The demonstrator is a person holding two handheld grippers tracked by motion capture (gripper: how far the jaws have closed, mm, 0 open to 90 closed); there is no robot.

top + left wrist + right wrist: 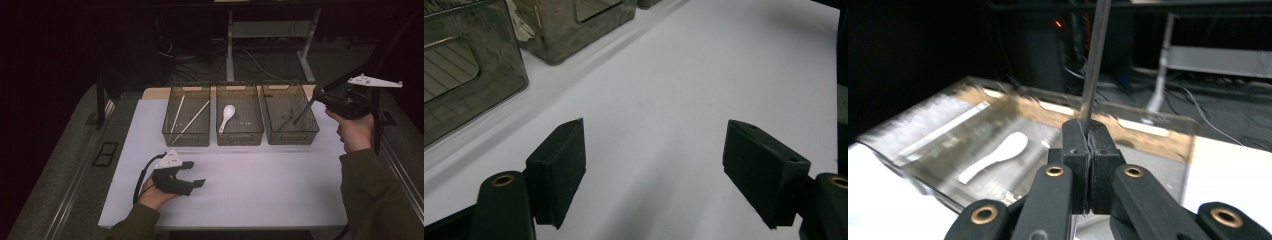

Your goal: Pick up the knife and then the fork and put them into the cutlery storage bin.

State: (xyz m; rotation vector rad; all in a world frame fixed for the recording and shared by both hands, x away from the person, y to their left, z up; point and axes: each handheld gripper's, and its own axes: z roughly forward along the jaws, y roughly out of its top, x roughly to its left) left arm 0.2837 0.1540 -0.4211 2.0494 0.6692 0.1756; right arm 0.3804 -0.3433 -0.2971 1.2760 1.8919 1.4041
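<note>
While sorting runs: utensils go by kind into bins
Right gripper (pixel 320 96): clamped on dark rod (pixel 303 111), above right bin (pixel 290 131); likely its drop point
Left gripper (pixel 192 173): jaws apart, empty; idle on table (pixel 260 190)
Middle bin (pixel 240 135): holds white spoon (pixel 226 117)

You work on a white table (pixel 260 185). Behind it stand three smoke-grey clear bins (pixel 240 134); the middle bin holds a white spoon (pixel 226 117), the left bin white chopsticks (pixel 191 119). Both grippers (pixel 197 173) are black.
</note>
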